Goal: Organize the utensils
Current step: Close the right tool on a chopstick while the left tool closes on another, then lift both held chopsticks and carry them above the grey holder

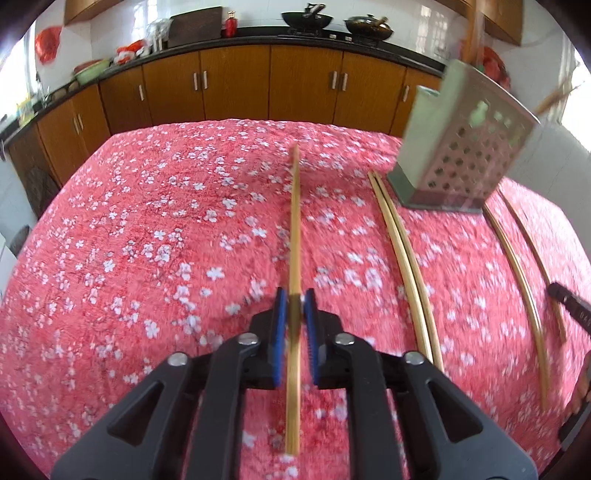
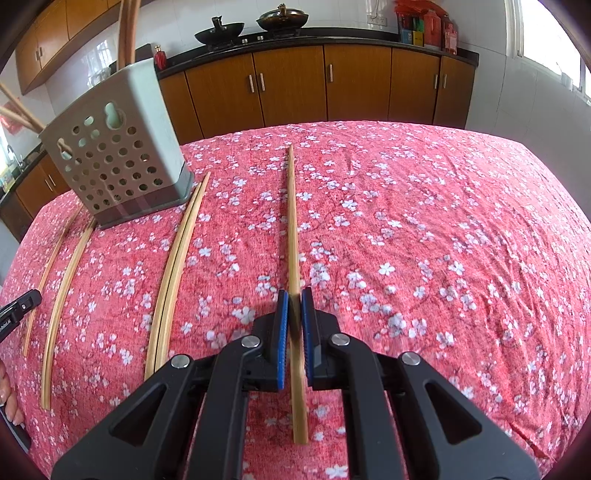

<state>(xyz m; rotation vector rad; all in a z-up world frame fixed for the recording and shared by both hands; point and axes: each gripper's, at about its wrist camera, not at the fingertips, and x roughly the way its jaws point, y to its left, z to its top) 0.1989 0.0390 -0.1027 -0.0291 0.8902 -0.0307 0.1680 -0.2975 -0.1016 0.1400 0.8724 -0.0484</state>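
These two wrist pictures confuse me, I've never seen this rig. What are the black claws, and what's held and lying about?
There is no robot arm: a person carries a two-finger gripper in each hand, each with a fisheye camera looking along its fingers. In the left wrist view, the left gripper is shut on a chopstick. In the right wrist view, the right gripper is shut on another chopstick. A perforated utensil holder stands on the floral tablecloth, with loose chopsticks lying beside it.

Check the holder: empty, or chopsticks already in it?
Not empty. In the right wrist view, chopstick ends stick up out of the perforated holder; how many, cannot tell.
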